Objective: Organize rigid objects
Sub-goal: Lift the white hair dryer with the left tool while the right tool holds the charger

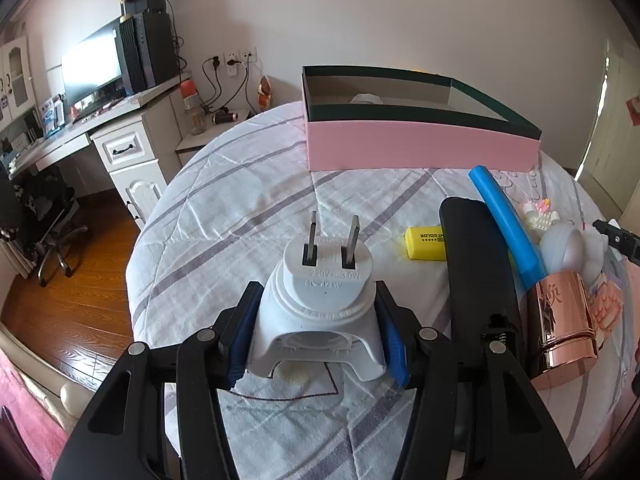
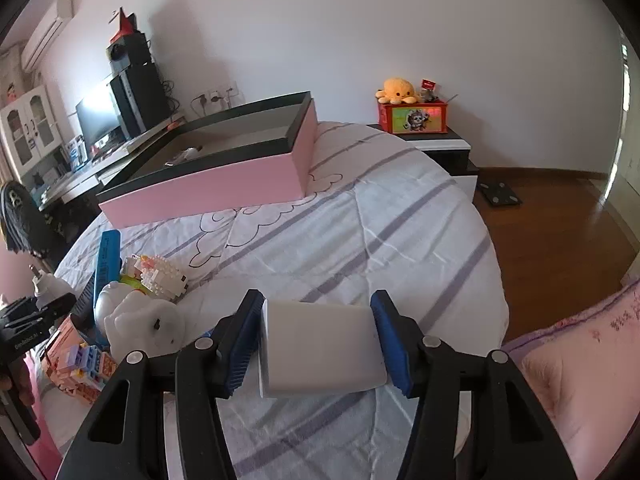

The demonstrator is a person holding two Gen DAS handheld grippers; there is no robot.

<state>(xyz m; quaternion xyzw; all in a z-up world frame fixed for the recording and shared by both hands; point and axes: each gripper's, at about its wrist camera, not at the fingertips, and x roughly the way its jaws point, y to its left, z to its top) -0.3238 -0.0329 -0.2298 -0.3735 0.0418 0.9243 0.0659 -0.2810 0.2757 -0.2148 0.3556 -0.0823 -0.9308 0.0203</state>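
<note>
Your left claw (image 1: 320,332) is clamped on the white plug-in device (image 1: 324,304), prongs up, and your right claw (image 2: 318,340) on the white block (image 2: 320,350), both low over the bed (image 2: 360,232), presumably bound for the pink box (image 1: 420,148) at its far edge.

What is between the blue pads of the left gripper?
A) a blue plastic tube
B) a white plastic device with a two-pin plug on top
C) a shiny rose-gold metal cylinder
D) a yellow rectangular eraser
B: the left gripper has its blue pads against the sides of the white plastic plug device.
</note>
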